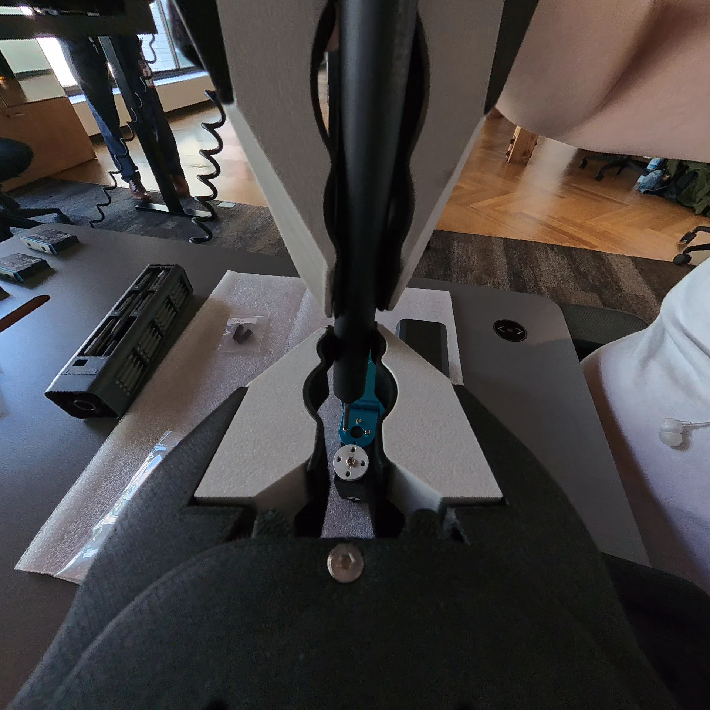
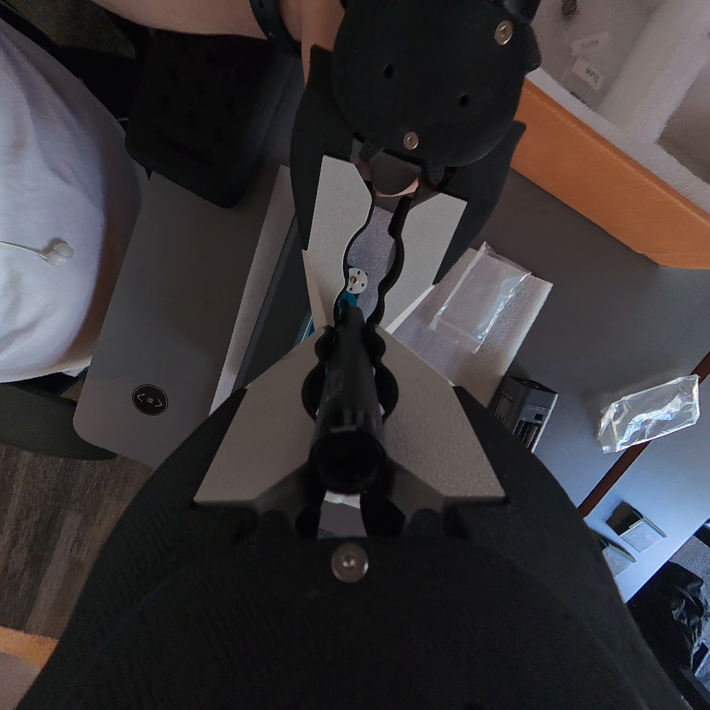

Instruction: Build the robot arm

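Left gripper (image 1: 351, 445) closed narrowly around a small black block topped by a round silver disc (image 1: 349, 458), with a blue metal bracket (image 1: 360, 422) just beyond the disc. Right gripper (image 2: 347, 345) clamped on a slim black screwdriver (image 2: 347, 388), its thin tip touching the blue bracket. Underneath, a white foam sheet (image 1: 161, 418) on the grey table (image 1: 538, 384). Left of the foam, an open black bit case (image 1: 123, 342); on the foam, a little clear bag (image 1: 243, 331) holding dark parts. Farther off, wooden floor (image 1: 538, 199).
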